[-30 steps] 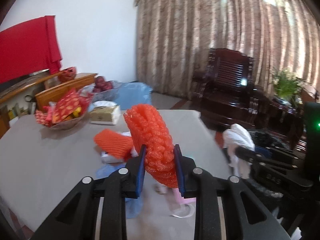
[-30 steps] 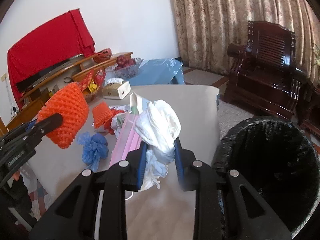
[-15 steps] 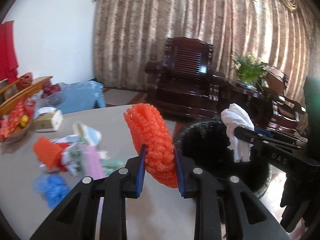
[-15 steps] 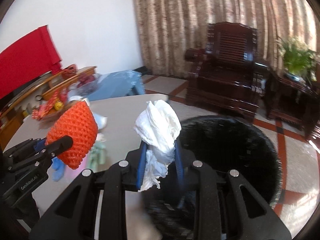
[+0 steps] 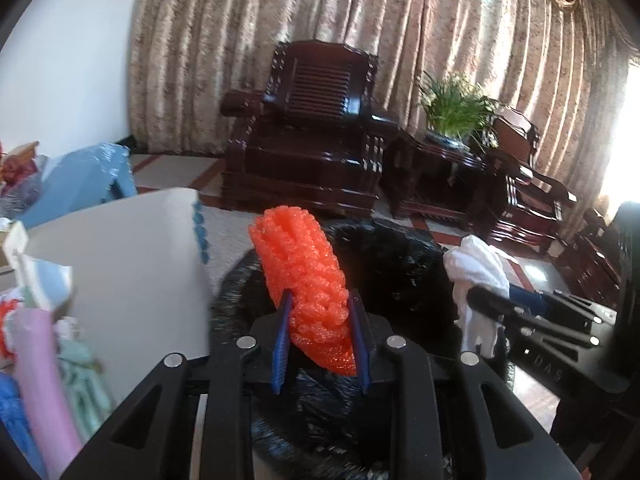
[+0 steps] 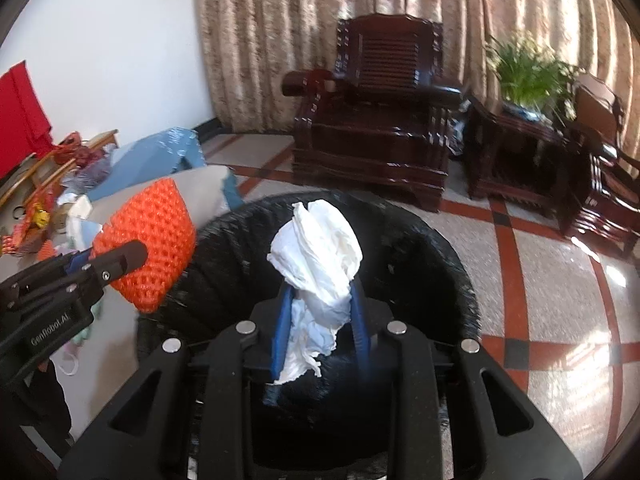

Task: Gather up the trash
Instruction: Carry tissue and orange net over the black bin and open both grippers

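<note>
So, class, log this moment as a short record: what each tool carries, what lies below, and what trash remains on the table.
left tool: orange foam net between its pads, jaws just easing open
right tool: crumpled white tissue between its pads, jaws just easing open
below both: black-lined bin
left on table: pink packet, blue wad

Setting: home living room. Evidence: heavy patterned curtains [image 6: 280, 40] span the whole far wall, well beyond the fingers. Dark carved wooden armchair [image 6: 376, 120] stands straight ahead of the fingers; matching side table [image 6: 516, 160] to its right carries a potted green plant [image 6: 528, 68]. Second dark chair [image 6: 604, 184] at far right. Floor [image 6: 540, 288] is polished tile with red and black diagonal bands. White plaster wall [image 6: 120, 60] to the left, red cloth [image 6: 20, 116] hung against it.
</note>
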A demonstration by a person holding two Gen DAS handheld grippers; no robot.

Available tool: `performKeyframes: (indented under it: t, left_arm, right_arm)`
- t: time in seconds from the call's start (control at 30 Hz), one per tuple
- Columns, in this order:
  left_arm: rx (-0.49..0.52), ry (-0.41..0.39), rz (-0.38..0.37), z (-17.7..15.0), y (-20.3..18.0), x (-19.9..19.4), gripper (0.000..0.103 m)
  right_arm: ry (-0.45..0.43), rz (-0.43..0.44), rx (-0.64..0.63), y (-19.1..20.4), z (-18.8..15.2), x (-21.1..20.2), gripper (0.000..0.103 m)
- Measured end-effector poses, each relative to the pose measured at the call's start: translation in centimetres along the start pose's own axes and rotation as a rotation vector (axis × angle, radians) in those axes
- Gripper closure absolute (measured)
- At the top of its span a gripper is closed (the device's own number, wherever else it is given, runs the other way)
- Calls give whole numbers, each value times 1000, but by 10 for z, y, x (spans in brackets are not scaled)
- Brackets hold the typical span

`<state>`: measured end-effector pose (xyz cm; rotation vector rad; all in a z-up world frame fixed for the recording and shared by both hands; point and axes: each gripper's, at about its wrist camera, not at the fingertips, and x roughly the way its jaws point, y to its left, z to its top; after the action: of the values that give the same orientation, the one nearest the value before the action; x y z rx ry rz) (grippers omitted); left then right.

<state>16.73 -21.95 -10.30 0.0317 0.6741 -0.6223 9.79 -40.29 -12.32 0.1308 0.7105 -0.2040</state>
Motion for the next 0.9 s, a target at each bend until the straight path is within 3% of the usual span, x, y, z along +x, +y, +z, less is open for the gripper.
performKeyframes:
  t: [0.03,0.13,0.23,0.3,0.33,0.43,0.57,0.9]
  left_arm:
    - [-1,8,-9,-1,-1,3,70]
    - [-20,38,-39,-1,-2,14,48]
    - [-38,36,-38,-1,5,11,41]
    - [-40,19,-13,-2,14,2,36]
    - [-37,5,2,-2,19,-5,32]
    - [-30,-45,76,-3,40,-32,23]
    - [-42,-89,182,-10,76,-68,19]
    - [-77,-148,489,-49,161,-155,18]
  right_arm:
    - [7,-8,3,-3,-1,3,73]
    - [22,-45,15,-8,-9,8,54]
    - [16,-59,15,-9,-14,7,40]
    - [-6,-85,14,-6,-16,1,15]
    - [-17,-89,13,-2,-17,-2,11]
    - [-54,-69,2,11,-11,-10,7]
    - [-90,-7,-21,42,-3,-20,6]
    - [-139,226,-95,156,7,-29,6]
